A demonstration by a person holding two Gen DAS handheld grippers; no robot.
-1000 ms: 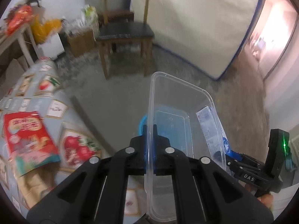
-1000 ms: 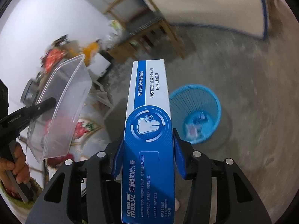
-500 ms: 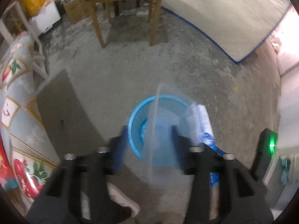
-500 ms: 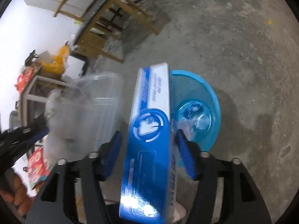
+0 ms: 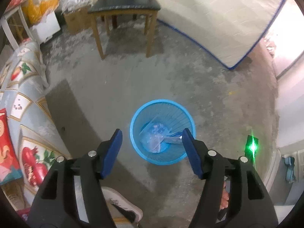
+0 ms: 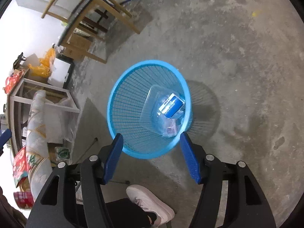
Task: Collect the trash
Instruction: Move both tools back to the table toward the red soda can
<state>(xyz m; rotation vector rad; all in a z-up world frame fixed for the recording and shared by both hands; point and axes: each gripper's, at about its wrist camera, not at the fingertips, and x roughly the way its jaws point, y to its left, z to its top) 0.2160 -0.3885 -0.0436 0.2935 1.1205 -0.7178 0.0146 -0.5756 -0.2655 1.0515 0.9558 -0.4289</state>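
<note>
**Both tongs empty above the bin**

My left tongs [image 5: 152,142] hang over the blue wastebasket [image 5: 162,132], their jaws spreading wider with nothing between the blue pads. Straight ahead of them, down in the basket, lies the clear plastic container [image 5: 154,134]. My right tongs [image 6: 151,144] point down at the same wastebasket [image 6: 131,102] from the other side, jaws held apart and gripping nothing. Just beyond their tips the blue toothpaste box [image 6: 172,105] rests inside the basket on top of the clear container [image 6: 152,110]. The basket stands on the concrete floor [image 6: 237,57]. Farther ahead of both tongs is a wooden chair [image 5: 123,7]. Below my right tongs a white shoe [image 6: 150,203] shows.
</note>
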